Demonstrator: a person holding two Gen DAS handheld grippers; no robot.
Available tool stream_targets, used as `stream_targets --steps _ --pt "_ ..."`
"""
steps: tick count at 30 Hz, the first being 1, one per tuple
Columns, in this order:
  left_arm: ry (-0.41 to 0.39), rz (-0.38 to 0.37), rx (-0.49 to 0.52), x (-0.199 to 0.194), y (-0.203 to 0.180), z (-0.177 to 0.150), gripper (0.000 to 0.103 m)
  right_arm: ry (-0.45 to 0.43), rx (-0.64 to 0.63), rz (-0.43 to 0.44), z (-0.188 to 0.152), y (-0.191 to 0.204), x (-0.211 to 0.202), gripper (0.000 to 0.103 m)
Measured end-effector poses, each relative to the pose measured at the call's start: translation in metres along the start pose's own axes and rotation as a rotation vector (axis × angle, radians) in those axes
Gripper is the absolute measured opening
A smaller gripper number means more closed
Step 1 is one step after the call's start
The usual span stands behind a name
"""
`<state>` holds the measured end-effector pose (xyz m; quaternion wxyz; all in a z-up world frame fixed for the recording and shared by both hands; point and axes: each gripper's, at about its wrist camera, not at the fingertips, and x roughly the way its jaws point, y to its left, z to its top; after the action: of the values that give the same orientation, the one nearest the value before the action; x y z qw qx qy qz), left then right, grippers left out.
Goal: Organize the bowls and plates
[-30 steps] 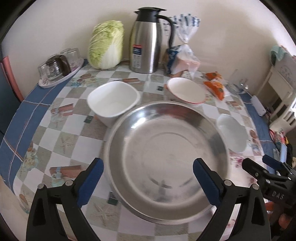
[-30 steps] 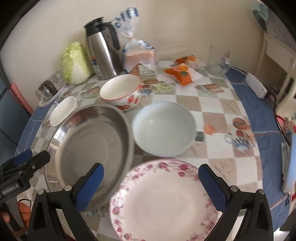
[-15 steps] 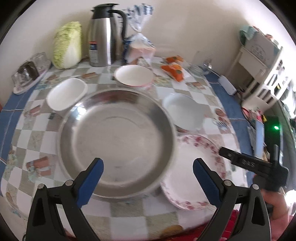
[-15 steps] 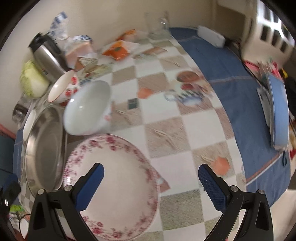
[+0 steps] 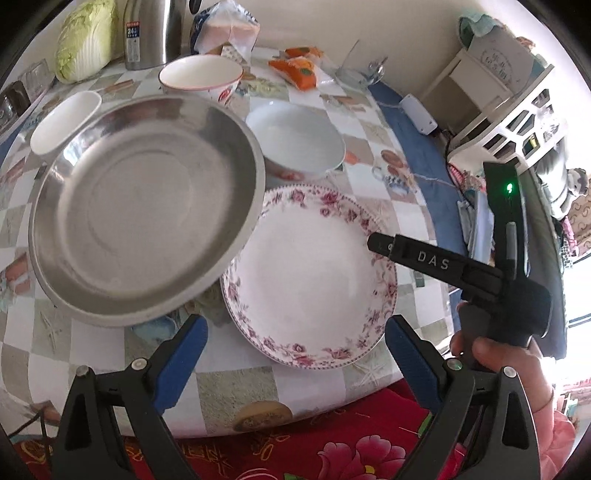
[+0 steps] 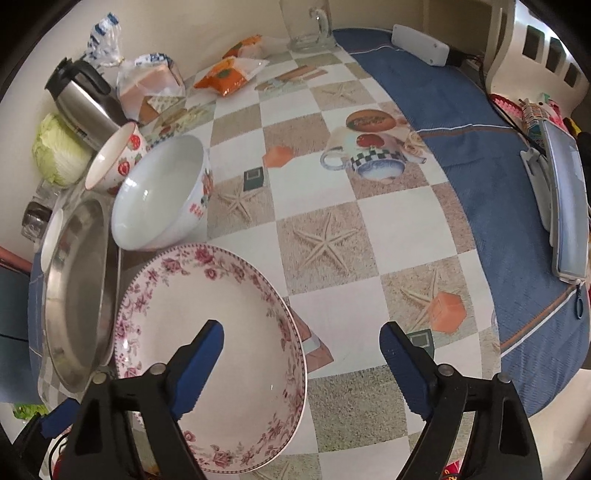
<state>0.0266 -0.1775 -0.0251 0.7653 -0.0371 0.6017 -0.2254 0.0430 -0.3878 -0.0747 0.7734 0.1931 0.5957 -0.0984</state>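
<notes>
A floral-rimmed plate (image 5: 310,273) (image 6: 207,332) lies near the table's front edge, beside a large steel pan (image 5: 144,206) (image 6: 77,295). Behind them stand a white bowl (image 5: 295,140) (image 6: 159,192), a strawberry-patterned bowl (image 5: 201,75) (image 6: 114,158) and a small white dish (image 5: 64,122). My right gripper (image 6: 303,332) hangs over the plate's right rim. Its jaws are closing, one finger above the plate's inside and the other outside; the pads do not touch the plate. My left gripper (image 5: 295,332) stands open above the plate's near edge, holding nothing.
A steel thermos (image 5: 151,33), a cabbage (image 5: 85,40), a bread bag (image 5: 225,29), orange snack packets (image 5: 299,70) and a glass mug (image 6: 306,26) line the back. A grey case (image 6: 565,206) lies on the blue cloth at right. A red floral cloth (image 5: 295,443) hangs below the table's front edge.
My left gripper has swung right, from over the steel pan to the floral plate. My right gripper has dropped onto the plate's right rim and its jaws have narrowed.
</notes>
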Motion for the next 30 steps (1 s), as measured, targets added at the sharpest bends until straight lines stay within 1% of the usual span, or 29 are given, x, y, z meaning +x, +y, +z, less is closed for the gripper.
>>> stream_targets --steps 3,5,7,9,11,12,13,14,16,21,25,26,28,30 --pt "0.024 -0.001 -0.034 0.008 0.001 -0.003 0.097 0.014 -0.015 -0.003 -0.001 0.004 0.004 0.088" --pt "0.047 -0.002 -0.059 0.015 0.004 -0.005 0.097 0.020 -0.022 -0.003 -0.001 0.006 0.006 0.085" --pt "0.063 -0.004 -0.080 0.021 0.005 -0.007 0.097 0.029 -0.030 -0.008 -0.001 0.008 0.008 0.077" --pt "0.062 0.007 -0.092 0.024 0.006 -0.008 0.097 0.035 -0.031 -0.013 -0.001 0.009 0.010 0.072" --pt "0.049 0.034 -0.103 0.025 0.007 -0.007 0.096 0.042 -0.031 -0.006 -0.002 0.010 0.013 0.064" --pt "0.044 0.041 -0.114 0.026 0.009 -0.007 0.096 0.046 -0.028 -0.004 -0.002 0.010 0.014 0.055" --pt "0.043 0.042 -0.128 0.027 0.011 -0.007 0.092 0.049 -0.026 -0.003 -0.002 0.009 0.015 0.048" --pt "0.046 0.041 -0.139 0.028 0.013 -0.007 0.086 0.053 -0.025 0.000 -0.003 0.009 0.016 0.046" --pt "0.056 0.038 -0.157 0.032 0.016 -0.007 0.082 0.056 -0.023 0.004 -0.003 0.008 0.018 0.035" --pt "0.058 0.040 -0.182 0.037 0.020 -0.006 0.081 0.056 -0.014 -0.018 -0.001 0.004 0.022 0.029" --pt "0.068 0.047 -0.182 0.042 0.021 -0.006 0.081 0.053 0.020 0.001 0.001 -0.005 0.022 0.029" --pt "0.070 0.046 -0.185 0.043 0.021 -0.006 0.081 0.050 0.021 -0.011 0.001 -0.006 0.021 0.029" --pt "0.073 0.038 -0.181 0.045 0.020 -0.005 0.081 0.034 0.010 -0.064 0.002 -0.006 0.018 0.029" --pt "0.078 0.020 -0.184 0.047 0.019 -0.005 0.081 0.028 0.024 -0.083 0.003 -0.012 0.016 0.029"
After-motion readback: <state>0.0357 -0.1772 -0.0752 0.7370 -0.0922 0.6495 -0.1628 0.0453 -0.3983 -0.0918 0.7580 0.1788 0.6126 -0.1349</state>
